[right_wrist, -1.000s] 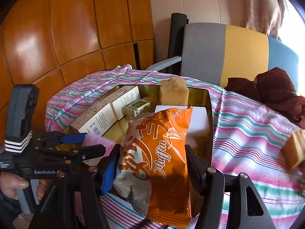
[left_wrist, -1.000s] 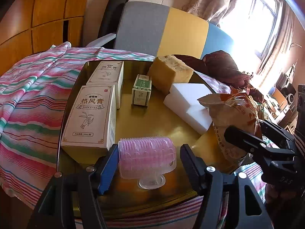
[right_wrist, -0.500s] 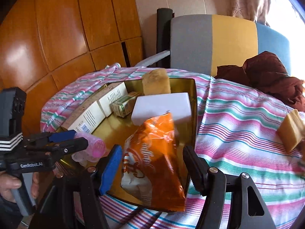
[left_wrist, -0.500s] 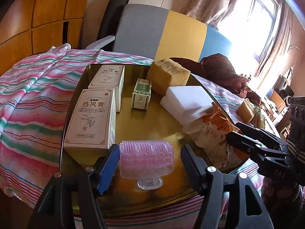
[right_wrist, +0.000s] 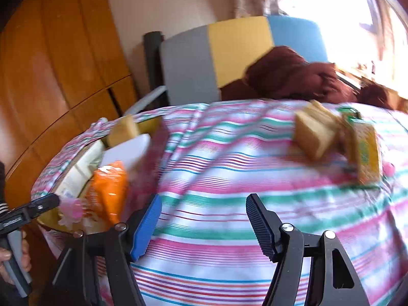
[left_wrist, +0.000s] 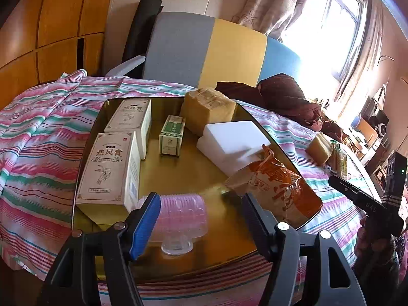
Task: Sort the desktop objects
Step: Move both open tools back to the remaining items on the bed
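Observation:
A gold tray (left_wrist: 193,173) on the striped cloth holds two white boxes (left_wrist: 109,165), a small green box (left_wrist: 171,134), a yellow sponge (left_wrist: 209,107), a white sponge (left_wrist: 232,140) and an orange snack bag (left_wrist: 275,191) by its right rim. A pink hair roller (left_wrist: 181,214) stands on the tray between the fingers of my left gripper (left_wrist: 201,199), which is open; a gap shows on the roller's right. My right gripper (right_wrist: 204,199) is open and empty over the cloth. Ahead of it lie another yellow sponge (right_wrist: 313,132) and a yellow-green packet (right_wrist: 364,150).
A grey, yellow and blue chair back (left_wrist: 209,51) and a dark brown cloth heap (left_wrist: 285,94) stand behind the table. Wooden panels (right_wrist: 51,63) line the left wall. A hand (right_wrist: 10,257) holds the left gripper's handle. The right wrist view is motion-blurred.
My right gripper lowered the orange bag onto the tray, let it go, and swung right over the cloth. The left gripper stays open around the roller.

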Action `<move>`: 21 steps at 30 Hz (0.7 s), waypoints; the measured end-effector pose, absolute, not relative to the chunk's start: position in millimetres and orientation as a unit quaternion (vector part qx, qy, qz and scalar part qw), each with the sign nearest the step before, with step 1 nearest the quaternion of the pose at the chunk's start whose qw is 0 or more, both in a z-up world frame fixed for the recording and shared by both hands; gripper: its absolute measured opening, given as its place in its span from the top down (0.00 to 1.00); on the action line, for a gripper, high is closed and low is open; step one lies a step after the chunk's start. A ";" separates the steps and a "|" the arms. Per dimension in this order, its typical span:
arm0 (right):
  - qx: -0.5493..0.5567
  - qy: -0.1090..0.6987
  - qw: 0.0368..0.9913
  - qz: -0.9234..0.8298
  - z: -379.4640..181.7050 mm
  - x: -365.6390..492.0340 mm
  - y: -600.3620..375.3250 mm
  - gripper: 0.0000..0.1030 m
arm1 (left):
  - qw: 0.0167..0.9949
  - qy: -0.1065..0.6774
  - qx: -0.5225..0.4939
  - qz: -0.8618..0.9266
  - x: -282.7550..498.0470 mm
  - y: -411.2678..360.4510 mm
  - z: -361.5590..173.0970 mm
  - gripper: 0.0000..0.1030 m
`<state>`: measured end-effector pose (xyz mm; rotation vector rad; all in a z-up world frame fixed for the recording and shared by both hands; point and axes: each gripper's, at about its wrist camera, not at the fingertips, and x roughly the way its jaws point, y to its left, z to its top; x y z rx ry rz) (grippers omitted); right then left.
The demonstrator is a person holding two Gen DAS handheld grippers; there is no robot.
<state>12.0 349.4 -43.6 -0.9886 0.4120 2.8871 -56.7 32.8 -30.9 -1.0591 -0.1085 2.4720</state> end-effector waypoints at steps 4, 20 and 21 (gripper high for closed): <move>-0.326 0.157 0.079 0.929 -54.1 27.4 382.4 0.32 | 0.235 -0.028 -0.384 0.893 -53.3 50.0 -28.1 0.34; -0.320 0.190 0.120 0.920 -77.6 56.5 429.7 0.31 | 0.302 0.017 -0.374 0.877 -39.4 134.9 -14.1 0.34; -0.319 0.189 0.121 0.921 -77.4 56.8 430.4 0.31 | 0.306 0.019 -0.373 0.876 -38.9 140.2 -12.9 0.34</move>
